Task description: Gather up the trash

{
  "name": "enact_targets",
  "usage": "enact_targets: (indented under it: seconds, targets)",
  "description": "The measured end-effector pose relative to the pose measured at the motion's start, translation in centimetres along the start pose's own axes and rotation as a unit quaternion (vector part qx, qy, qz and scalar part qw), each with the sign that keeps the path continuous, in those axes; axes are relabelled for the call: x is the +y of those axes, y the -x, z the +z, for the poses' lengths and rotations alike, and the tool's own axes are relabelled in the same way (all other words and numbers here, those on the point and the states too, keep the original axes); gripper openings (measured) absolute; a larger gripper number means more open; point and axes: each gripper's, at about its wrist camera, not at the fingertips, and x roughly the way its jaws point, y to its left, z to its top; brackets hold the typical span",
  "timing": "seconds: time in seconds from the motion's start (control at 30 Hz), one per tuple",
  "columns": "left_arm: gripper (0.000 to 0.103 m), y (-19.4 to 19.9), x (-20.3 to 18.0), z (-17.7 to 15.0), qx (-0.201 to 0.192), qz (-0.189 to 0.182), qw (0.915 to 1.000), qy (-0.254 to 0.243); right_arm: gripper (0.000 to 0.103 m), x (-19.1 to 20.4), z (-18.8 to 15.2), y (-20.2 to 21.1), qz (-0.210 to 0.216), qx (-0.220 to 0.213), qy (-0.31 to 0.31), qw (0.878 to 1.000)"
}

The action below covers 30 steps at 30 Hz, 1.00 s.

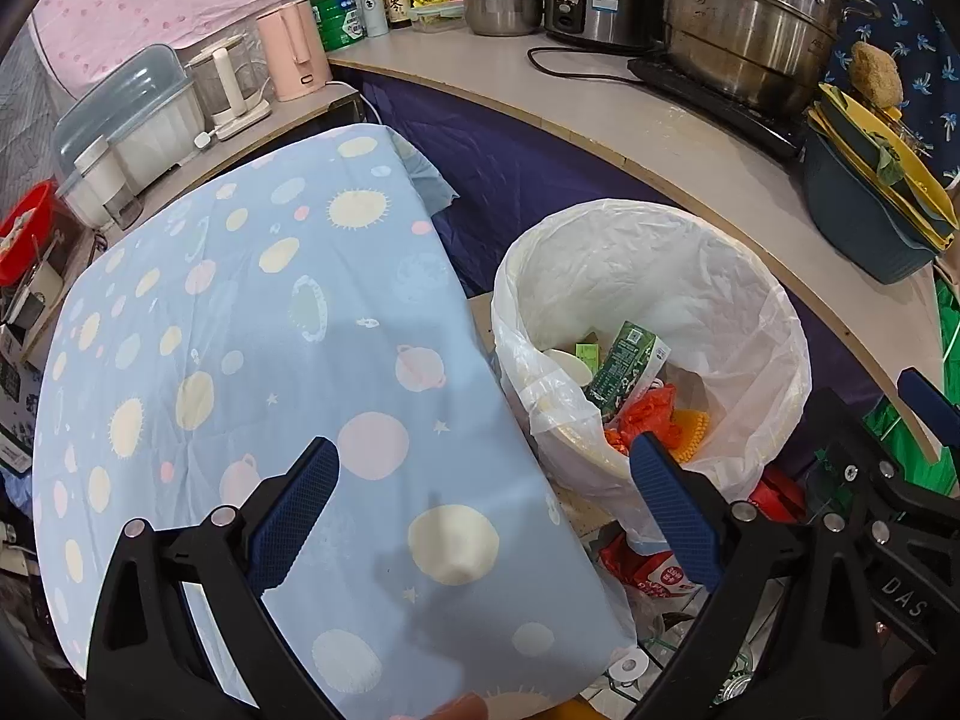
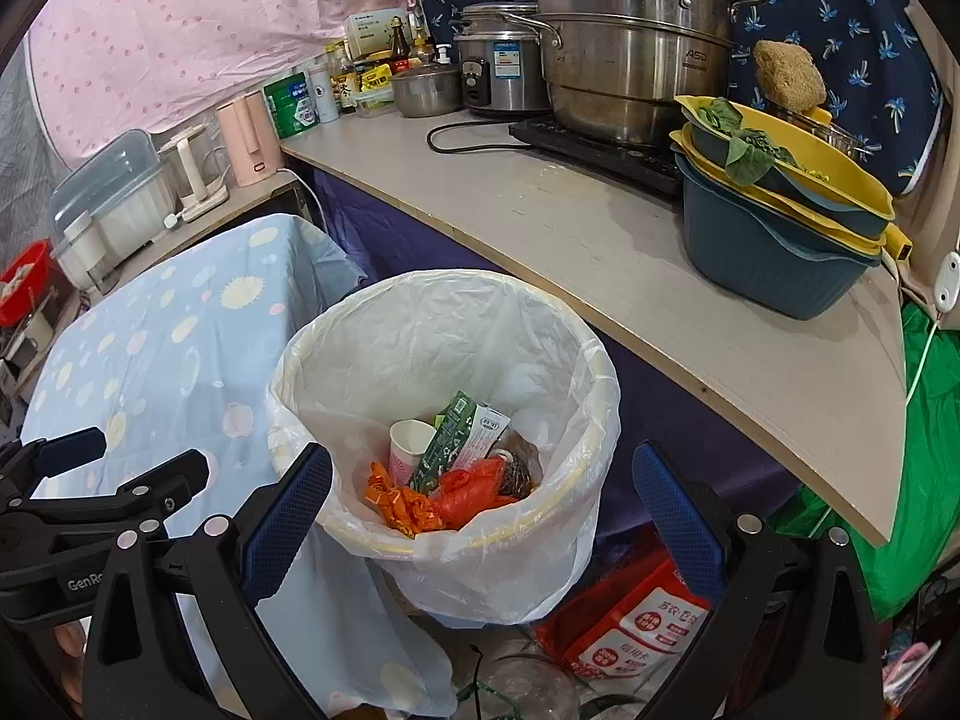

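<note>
The trash bin (image 2: 447,420), lined with a white plastic bag (image 2: 528,348), stands on the floor between the blue planet-print tablecloth (image 1: 240,360) and the long kitchen table (image 2: 600,240). Its mouth faces straight up and its long axis is vertical.

Inside lies the collected trash. A green carton (image 2: 459,438) leans with its long axis tilted, top end toward the far wall of the bin and lower end buried among the wrappers. A paper cup (image 2: 408,450) sits to its left, mouth up and a little tipped. Crumpled orange wrappers (image 2: 408,504) and an orange-red plastic bag (image 2: 474,489) fill the near side, with a dark metal scourer (image 2: 516,474) just beside them.

The left gripper (image 1: 480,480) hovers over the near edge of the tablecloth, its 2 blue fingers (image 1: 300,510) spread wide and holding nothing; the right-side finger reaches over the bin's rim. The right gripper (image 2: 480,492) hangs above the near rim of the bin, its fingers (image 2: 678,516) likewise wide apart and empty, framing the bin's opening.

On the table stand stacked steel pots (image 2: 624,48), a rice cooker (image 2: 498,66) and blue-and-yellow basins (image 2: 780,228). A red package (image 2: 636,624) lies on the floor beside the bin.
</note>
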Motion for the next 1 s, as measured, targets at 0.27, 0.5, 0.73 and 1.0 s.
enact_targets:
  seconds: [0.27,0.5,0.73,1.0]
  targets:
    - [0.093,-0.8,-0.3,0.3,0.007,0.002,1.0,-0.001,0.097,-0.5,0.3,-0.7,-0.005,0.008,-0.003,1.0]
    - [0.093,-0.9,-0.5,0.3,0.011,-0.002,0.9999,-0.004,0.097,-0.7,0.3,-0.7,-0.007,0.008,-0.004,1.0]
    - [0.093,-0.9,-0.5,0.3,0.008,-0.002,0.9999,-0.007,0.097,-1.1,0.0,-0.4,-0.01,0.008,-0.006,1.0]
    - [0.093,-0.6,-0.9,0.2,0.006,0.007,0.9999,-0.007,0.097,-1.4,-0.3,-0.1,-0.015,0.007,-0.007,1.0]
